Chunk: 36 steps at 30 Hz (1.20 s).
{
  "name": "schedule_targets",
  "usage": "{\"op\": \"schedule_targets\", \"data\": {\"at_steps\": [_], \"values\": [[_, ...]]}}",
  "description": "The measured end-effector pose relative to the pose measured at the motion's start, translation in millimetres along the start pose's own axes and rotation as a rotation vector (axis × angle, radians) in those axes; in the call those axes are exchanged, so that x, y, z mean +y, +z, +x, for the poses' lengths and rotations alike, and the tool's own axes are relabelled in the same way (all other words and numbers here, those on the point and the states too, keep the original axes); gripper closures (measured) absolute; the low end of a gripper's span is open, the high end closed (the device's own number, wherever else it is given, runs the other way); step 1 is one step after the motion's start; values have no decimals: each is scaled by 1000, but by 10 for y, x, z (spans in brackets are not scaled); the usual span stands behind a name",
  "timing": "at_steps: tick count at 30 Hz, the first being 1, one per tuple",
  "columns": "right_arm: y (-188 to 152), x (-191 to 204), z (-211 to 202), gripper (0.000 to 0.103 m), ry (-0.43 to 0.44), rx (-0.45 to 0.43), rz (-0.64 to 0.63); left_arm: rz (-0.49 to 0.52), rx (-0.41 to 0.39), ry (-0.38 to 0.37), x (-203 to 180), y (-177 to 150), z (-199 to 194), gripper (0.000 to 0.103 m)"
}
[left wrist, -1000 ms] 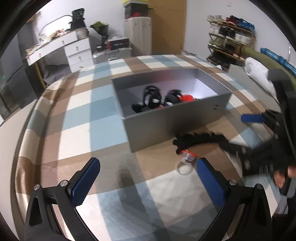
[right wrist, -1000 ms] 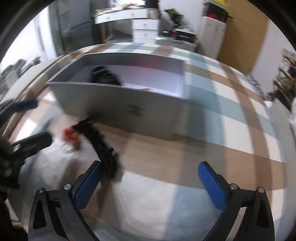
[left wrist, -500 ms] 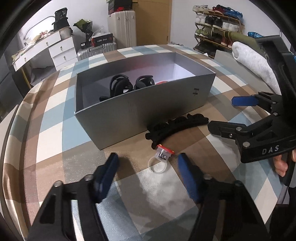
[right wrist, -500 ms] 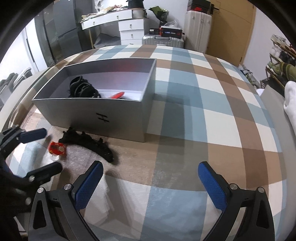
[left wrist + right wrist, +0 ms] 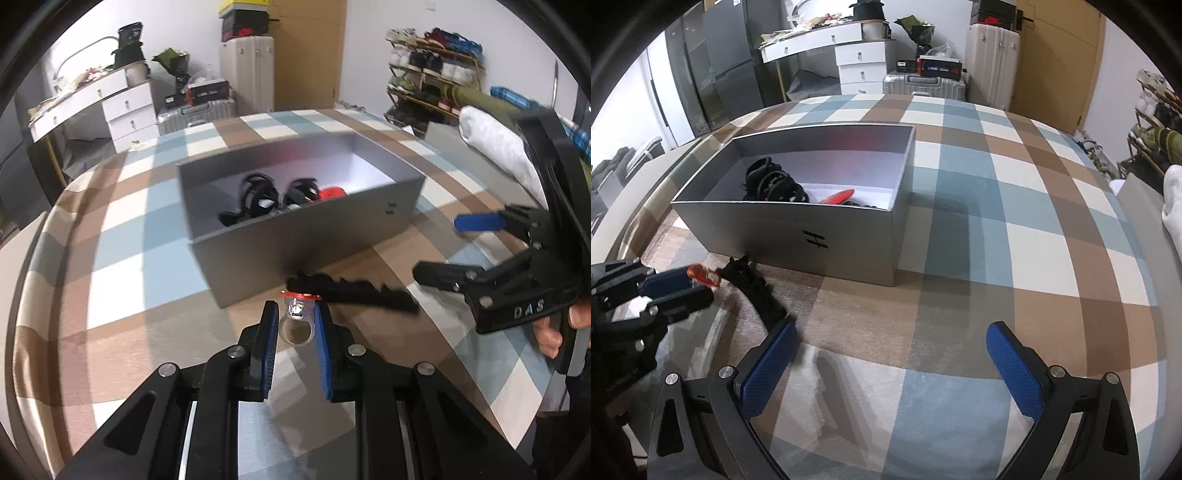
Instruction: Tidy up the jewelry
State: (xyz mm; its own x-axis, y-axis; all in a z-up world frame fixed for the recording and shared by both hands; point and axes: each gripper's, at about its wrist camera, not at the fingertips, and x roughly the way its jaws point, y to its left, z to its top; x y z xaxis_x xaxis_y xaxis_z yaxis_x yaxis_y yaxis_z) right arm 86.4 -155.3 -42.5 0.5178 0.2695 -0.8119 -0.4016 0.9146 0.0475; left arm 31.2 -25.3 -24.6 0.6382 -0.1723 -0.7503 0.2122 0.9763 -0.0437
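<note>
The left gripper (image 5: pixel 295 326) pinches a clear, red-topped ring (image 5: pixel 295 321) just before the grey box (image 5: pixel 306 240) — the right gripper (image 5: pixel 890 363) gapes empty over a checked tablecloth (image 5: pixel 1015 192) in a cluttered room.

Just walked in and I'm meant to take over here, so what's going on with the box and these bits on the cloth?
A person is sorting jewelry into the grey box, working a pair of tongs in each hand. The left tongs have closed on a clear ring with a red top, on the checked cloth just in front of the box. The right tongs are open and empty. A black beaded strand lies beside the ring. Black pieces and something red are already in the box.
</note>
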Motion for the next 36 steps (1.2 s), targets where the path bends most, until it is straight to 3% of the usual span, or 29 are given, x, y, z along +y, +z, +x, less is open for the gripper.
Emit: {"op": "schedule_targets", "data": {"at_steps": [6, 14, 19, 24, 29, 36], "values": [[3, 77, -40, 0, 52, -16, 2, -39, -14, 19, 151, 14, -40, 89], [-69, 302, 43, 0, 67, 20, -95, -60, -17, 29, 228, 15, -53, 88], [-62, 196, 99, 0, 28, 38, -70, -67, -13, 33, 259, 14, -43, 88], [8, -147, 124, 0, -72, 29, 65, -85, -27, 31, 313, 30, -102, 88], [31, -174, 38, 0, 13, 15, 92, -91, -35, 35, 335, 34, -135, 88], [54, 278, 54, 0, 128, 37, -3, -87, -46, 39, 334, 41, -165, 89]]}}
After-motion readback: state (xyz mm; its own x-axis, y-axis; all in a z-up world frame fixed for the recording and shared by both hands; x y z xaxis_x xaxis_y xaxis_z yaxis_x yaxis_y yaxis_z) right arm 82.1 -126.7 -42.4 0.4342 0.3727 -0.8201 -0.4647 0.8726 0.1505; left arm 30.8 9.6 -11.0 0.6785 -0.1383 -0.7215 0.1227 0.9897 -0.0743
